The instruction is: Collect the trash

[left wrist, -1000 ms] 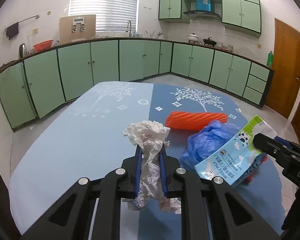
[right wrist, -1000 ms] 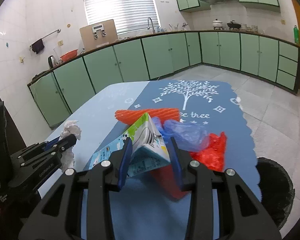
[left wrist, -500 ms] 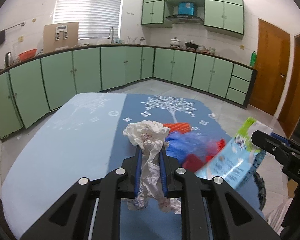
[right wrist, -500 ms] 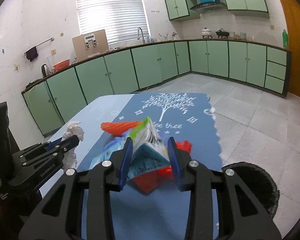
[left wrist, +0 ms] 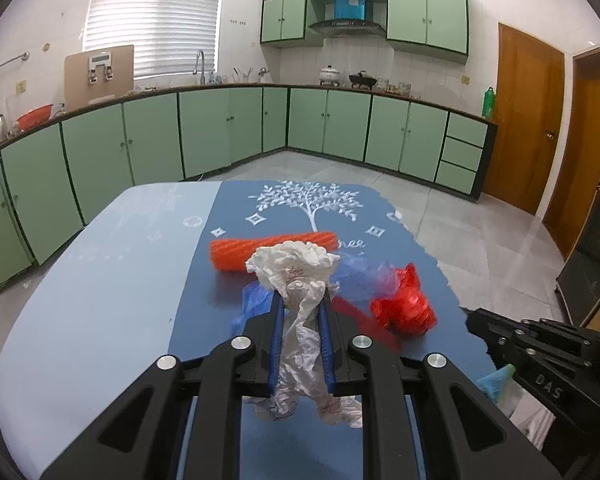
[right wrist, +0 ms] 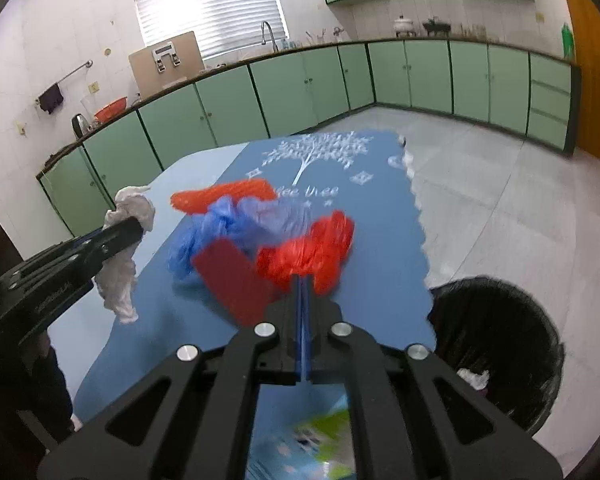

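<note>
Paper [left wrist: 296, 268], white and crumpled, is sitting clamped between the blue pads of the left hand-held gripper [left wrist: 302, 300]. The jaws are standing only narrowly apart and pressing on the wad, which is bulging above the fingertips and trailing below them. The right hand-held gripper [right wrist: 304, 284] is staying fully closed, pad against pad, with nothing between them. A milk carton [right wrist: 320, 440] is showing as a blur at the bottom centre of the right wrist view, beneath the gripper's body and free of its pads; I cannot tell whether it is resting on anything.

The surface [left wrist: 100, 300], under a two-tone blue cloth with a white tree print, is filling the middle of both views. On it an orange ribbed roll [left wrist: 236, 254] is lying crosswise just behind the paper. A blue plastic bag [right wrist: 220, 228] is lying crumpled beside it, and a red plastic bag [left wrist: 404, 312] is sitting towards the right. A flat dark red piece [right wrist: 232, 276] is lying by the blue bag. A black-lined bin [right wrist: 500, 320] is standing on the tiled floor at the lower right of the right wrist view, just off the surface's edge, with a white scrap inside. Green cabinets [left wrist: 152, 140] are running along the walls, and a wooden door [left wrist: 528, 120] is standing at the right.

Both hand-held grippers are pointing forward and downward over the surface's near end, the right one nearer the bin.
</note>
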A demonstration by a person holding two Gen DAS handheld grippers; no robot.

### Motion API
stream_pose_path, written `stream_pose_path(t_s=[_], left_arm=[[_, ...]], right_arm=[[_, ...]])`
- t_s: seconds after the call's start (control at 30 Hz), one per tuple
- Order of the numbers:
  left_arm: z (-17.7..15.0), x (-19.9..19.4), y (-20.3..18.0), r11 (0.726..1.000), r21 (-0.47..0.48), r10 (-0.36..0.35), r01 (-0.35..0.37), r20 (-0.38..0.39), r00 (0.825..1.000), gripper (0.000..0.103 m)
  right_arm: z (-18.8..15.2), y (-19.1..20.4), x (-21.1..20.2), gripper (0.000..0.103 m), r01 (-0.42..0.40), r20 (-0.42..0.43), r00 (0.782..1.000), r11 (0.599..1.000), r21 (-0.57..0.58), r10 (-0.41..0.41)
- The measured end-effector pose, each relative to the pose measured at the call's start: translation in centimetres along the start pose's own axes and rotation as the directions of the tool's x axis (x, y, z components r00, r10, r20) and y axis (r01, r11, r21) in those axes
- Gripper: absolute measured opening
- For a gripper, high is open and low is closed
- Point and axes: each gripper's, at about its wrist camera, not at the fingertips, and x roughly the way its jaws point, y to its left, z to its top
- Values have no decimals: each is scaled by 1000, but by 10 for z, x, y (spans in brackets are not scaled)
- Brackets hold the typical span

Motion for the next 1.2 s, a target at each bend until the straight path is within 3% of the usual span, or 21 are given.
stream_pose_path(t_s=[0.13, 0.27, 0.4, 0.9, 1.2], left_arm=[[-4, 0, 4, 1000, -9, 4, -4, -9, 1000, 16], [-8, -1, 5, 1000, -10, -1, 1, -11, 1000, 16], [-10, -5, 4, 1000, -4, -13, 13, -7, 1000, 16], [-47, -16, -5, 999, 16, -51, 52, -65, 997, 16], [-54, -24, 3, 999, 10, -33, 34, -63, 997, 16]], right_arm=[[-6, -3, -9, 8, 2, -10, 1000, 1000, 5, -2], [-10, -7, -23, 43, 26, 7, 1000, 1000, 10, -26], [-22, -8, -34, 60, 57, 11, 998, 998, 16, -57], [-58, -3, -44, 83, 116, -24, 993, 990, 75, -114], [-72, 18, -39, 83, 69, -98, 993, 996, 58, -63]])
